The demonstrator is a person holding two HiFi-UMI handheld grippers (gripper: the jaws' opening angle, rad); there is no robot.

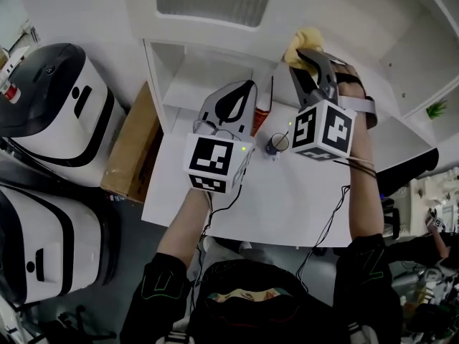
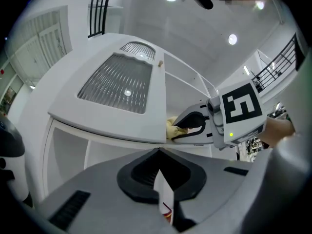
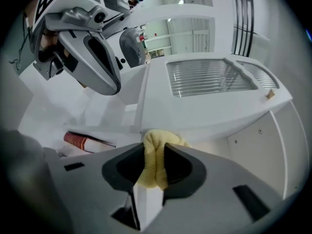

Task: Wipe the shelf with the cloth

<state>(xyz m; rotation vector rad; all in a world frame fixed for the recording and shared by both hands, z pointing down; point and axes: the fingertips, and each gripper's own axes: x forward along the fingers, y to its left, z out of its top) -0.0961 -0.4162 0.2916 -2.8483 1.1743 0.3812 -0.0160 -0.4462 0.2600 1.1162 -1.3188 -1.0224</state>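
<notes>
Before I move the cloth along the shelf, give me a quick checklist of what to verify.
1. Yellow cloth clamped in right gripper: ok.
2. Cloth touching the shelf: cannot tell; it sits just under the top board.
3. Left gripper shut, empty, apart from the cloth: ok.
4. Red book clear of the cloth: ok, it lies apart, lower on the left.
</notes>
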